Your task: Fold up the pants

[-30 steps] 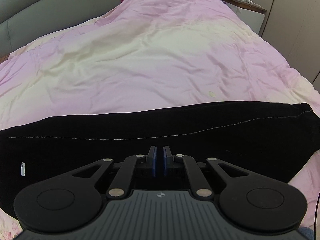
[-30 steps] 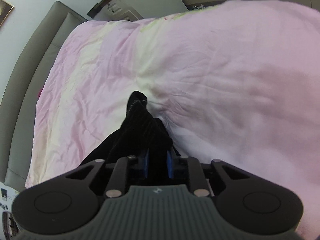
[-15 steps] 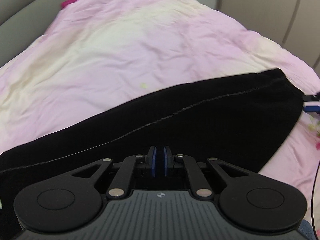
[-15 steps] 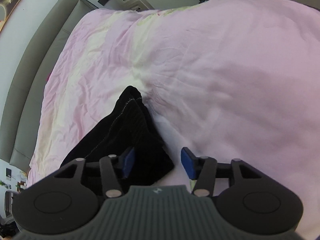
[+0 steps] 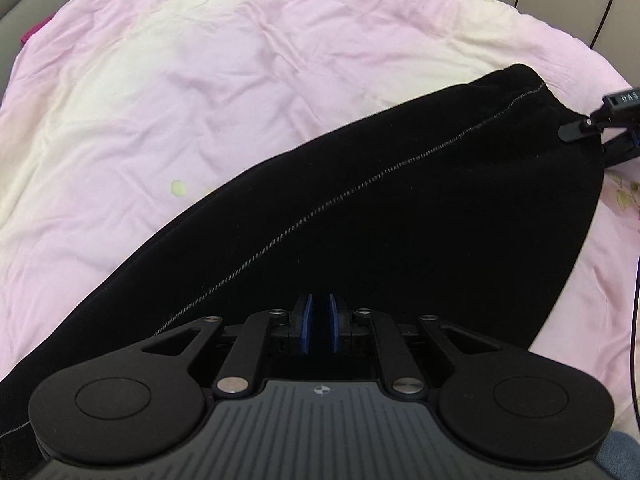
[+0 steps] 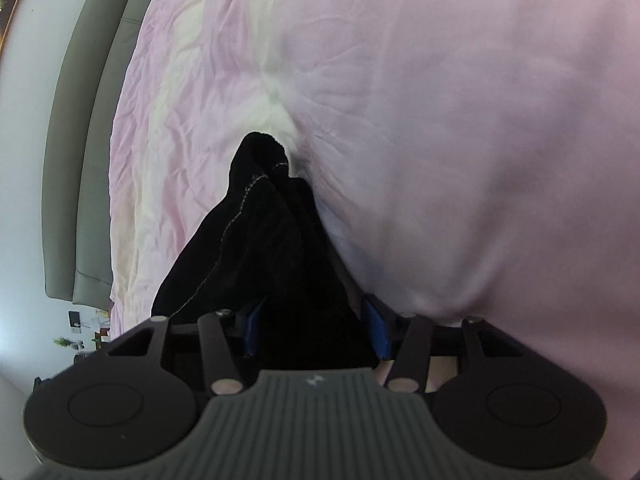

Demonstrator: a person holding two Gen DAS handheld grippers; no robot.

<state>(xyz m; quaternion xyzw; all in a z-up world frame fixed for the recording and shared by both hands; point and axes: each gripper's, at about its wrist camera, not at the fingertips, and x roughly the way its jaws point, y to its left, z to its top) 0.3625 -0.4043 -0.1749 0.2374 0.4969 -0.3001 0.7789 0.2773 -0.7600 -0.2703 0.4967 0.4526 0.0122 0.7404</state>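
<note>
With your left claw (image 5: 319,323) pinched nearly shut on the near edge of the black pants (image 5: 400,208) on the bed (image 5: 200,80), and your right claw (image 6: 316,330) spread wide around their end, regrip there before folding.

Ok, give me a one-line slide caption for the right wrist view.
Right gripper open around the bunched end of the black pants on the pink duvet.
</note>
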